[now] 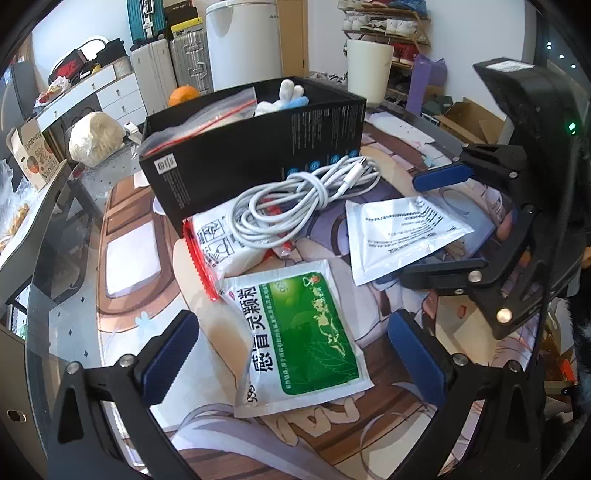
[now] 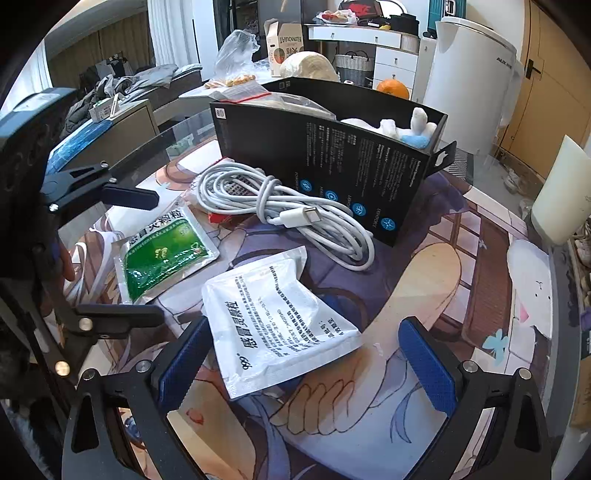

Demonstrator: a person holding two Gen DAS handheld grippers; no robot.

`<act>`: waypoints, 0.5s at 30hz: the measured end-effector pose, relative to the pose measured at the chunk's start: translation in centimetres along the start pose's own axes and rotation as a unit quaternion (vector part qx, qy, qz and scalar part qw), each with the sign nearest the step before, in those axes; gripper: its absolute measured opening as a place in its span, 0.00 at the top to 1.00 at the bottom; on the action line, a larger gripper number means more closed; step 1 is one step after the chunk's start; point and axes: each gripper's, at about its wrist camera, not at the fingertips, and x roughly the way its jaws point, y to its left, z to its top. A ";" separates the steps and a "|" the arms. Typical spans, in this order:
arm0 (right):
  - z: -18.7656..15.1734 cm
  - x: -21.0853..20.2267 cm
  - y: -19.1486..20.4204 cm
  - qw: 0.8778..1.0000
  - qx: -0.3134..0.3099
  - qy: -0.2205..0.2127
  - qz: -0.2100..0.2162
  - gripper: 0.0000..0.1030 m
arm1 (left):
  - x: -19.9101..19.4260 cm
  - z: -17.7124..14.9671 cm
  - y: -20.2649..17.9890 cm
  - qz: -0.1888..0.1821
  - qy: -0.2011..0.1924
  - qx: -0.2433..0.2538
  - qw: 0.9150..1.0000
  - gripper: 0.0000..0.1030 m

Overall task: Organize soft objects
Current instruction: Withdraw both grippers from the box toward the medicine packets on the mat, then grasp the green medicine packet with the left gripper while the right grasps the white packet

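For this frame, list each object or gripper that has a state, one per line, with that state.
left gripper: open, empty, over the green sachet.
right gripper: open, empty, over the white sachet.
black box: open-topped, upright on the mat.
plush toy: inside the box.
zip bag: sticking out of the box.
white cable: coiled, outside the box.
green sachet: flat on the mat.
white sachet: flat on the mat.

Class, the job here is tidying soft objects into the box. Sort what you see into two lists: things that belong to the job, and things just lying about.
Belongs to the job:
black box
green sachet
white sachet
coiled white cable
plush toy, already in the box

Just lying about:
orange
white appliance
suitcases
shoe rack
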 end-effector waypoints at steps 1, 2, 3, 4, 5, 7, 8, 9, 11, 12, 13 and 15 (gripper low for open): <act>0.0 -0.1 0.0 1.000 0.000 -0.003 0.006 0.01 | 0.1 0.0 0.0 0.002 0.002 0.000 1.000 0.02; 0.0 -0.2 0.0 1.000 0.001 -0.004 0.010 0.01 | 0.3 0.0 -0.1 0.004 0.006 0.000 1.000 0.02; 0.0 -0.3 0.0 1.000 0.004 -0.007 0.018 0.01 | 0.4 -0.1 -0.1 0.005 0.009 0.000 1.000 0.02; 0.1 -0.4 0.0 1.000 0.007 -0.008 0.025 0.01 | 0.5 -0.2 -0.1 0.002 0.007 -0.003 1.000 0.04; 0.1 -0.5 -0.1 0.999 0.010 -0.010 0.031 0.01 | 0.6 -0.2 0.0 -0.002 0.008 -0.006 1.000 0.05; 0.3 -0.5 -0.1 0.999 0.014 -0.015 0.036 0.01 | 0.5 -0.3 0.2 -0.011 0.006 -0.011 1.000 0.09; 0.4 -0.4 0.0 0.999 0.014 -0.014 0.035 0.01 | 0.5 -0.3 0.2 -0.009 0.003 -0.010 1.000 0.11; 0.4 -0.2 0.1 0.999 0.013 -0.014 0.034 0.01 | 0.4 -0.3 0.2 -0.010 0.001 -0.010 1.000 0.15; 0.5 0.0 0.3 0.999 0.010 -0.011 0.034 0.05 | 0.2 -0.3 0.0 -0.013 -0.003 -0.005 1.000 0.22; 0.7 0.1 0.5 0.999 0.008 -0.012 0.032 0.09 | 0.1 -0.3 -0.1 -0.014 -0.005 -0.003 1.000 0.26; 0.7 0.1 0.6 0.999 0.006 -0.013 0.029 0.13 | 0.0 -0.3 -0.1 -0.016 -0.006 -0.001 1.000 0.29; 0.9 0.1 0.9 0.999 0.004 -0.017 0.028 0.21 | -0.1 -0.4 -0.1 -0.016 -0.009 0.000 1.000 0.37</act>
